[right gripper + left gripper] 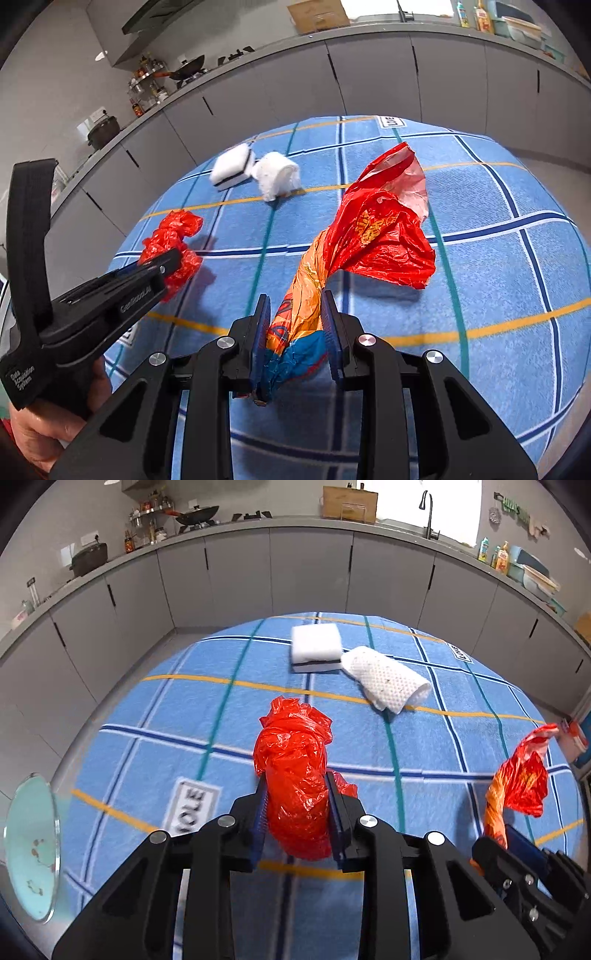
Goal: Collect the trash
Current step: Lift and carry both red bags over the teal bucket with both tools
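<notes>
1. Our left gripper (pixel 295 794) points steeply down over the blue checked cloth (pixel 147 716); its two blue pads are closed on a crumpled red bag (pixel 295 771), which stands up between them.
2. Our right gripper (pixel 295 314) tilts down over the same cloth, pads clamped on the twisted neck of a red-and-orange bag (pixel 376 236).
3. Seen from the right wrist, the left gripper sits to the left, over the cloth's near-left edge.
4. Our left hand (pixel 44 424) wraps the black handle at the lower left.

Right claw (pixel 295 317) clamped on orange-red wrapper (pixel 376 236) above checked cloth (pixel 498 258)
</notes>
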Tool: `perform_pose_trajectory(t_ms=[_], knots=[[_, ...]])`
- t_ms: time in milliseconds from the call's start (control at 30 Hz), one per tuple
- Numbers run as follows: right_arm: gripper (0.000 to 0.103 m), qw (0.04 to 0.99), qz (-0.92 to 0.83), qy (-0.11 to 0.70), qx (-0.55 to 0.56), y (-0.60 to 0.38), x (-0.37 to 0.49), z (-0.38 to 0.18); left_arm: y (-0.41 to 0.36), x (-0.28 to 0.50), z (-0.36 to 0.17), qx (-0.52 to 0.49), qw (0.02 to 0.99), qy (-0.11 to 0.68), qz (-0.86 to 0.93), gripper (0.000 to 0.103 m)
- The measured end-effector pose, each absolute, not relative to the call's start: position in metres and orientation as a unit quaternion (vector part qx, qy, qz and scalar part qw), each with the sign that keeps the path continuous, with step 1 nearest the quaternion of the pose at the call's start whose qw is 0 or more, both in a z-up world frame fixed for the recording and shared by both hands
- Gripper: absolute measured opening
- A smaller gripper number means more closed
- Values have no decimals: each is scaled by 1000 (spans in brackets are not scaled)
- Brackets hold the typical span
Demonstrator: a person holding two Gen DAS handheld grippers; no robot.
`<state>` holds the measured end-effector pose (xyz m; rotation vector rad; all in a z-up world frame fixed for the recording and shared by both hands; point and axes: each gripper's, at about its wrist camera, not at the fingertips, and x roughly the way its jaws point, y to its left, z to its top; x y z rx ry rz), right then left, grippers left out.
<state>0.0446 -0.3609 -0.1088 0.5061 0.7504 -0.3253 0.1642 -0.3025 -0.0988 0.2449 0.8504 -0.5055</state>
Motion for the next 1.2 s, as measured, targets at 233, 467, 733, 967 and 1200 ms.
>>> perform_pose_trajectory(t_ms=[233, 467, 733, 967, 1200], knots=[[29, 894, -140, 359, 230, -335, 41, -100, -266, 150, -86, 112, 882, 396, -229, 28], [29, 900, -123, 358, 215, -310, 42, -93, -231, 137, -78, 101, 888, 391, -219, 28], [29, 906, -103, 360, 198, -285, 47, -87, -200, 132, -76, 83, 892, 393, -207, 28], [29, 910, -79, 363, 183, -261, 56, -85, -165, 132, -76, 67, 896, 395, -189, 28], [29, 913, -54, 368, 166, -234, 66, -83, -135, 133, -74, 53, 901, 394, -171, 28]])
